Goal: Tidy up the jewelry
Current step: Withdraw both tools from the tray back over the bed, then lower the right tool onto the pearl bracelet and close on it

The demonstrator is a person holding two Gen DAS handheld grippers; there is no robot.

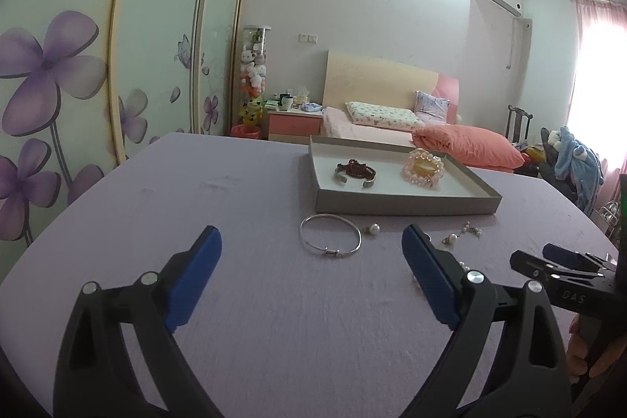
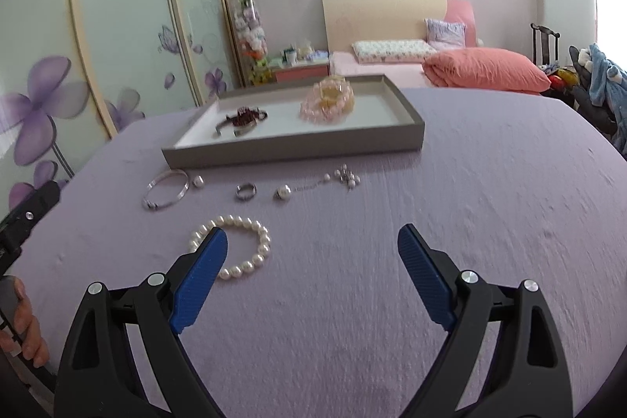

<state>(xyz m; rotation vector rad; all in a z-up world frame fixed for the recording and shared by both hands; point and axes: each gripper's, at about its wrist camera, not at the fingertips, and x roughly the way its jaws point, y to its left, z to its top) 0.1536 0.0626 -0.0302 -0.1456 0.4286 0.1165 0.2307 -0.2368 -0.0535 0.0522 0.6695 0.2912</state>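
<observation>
A grey tray [image 1: 407, 203] [image 2: 294, 149] on the purple table holds a dark red beaded cuff [image 1: 354, 170] [image 2: 245, 118] and a pink bead bracelet [image 1: 423, 169] [image 2: 328, 100]. In front of it lie a silver bangle [image 1: 330, 238] [image 2: 166, 194], a pearl earring [image 1: 372, 229] [image 2: 197, 181], a silver ring [image 2: 245, 191], a second pearl earring [image 2: 283, 191], a pearl chain cluster [image 1: 470, 230] [image 2: 347, 177] and a white pearl bracelet [image 2: 239, 247]. My left gripper [image 1: 311, 241] is open and empty, just short of the bangle. My right gripper [image 2: 312, 239] is open and empty, its left finger over the pearl bracelet.
Beyond the table stand a bed with an orange pillow [image 1: 470, 143] [image 2: 486, 69], a pink nightstand [image 1: 296, 124] and a flowered wardrobe [image 1: 58, 85]. The right gripper's body shows at the right edge of the left wrist view [image 1: 568, 273].
</observation>
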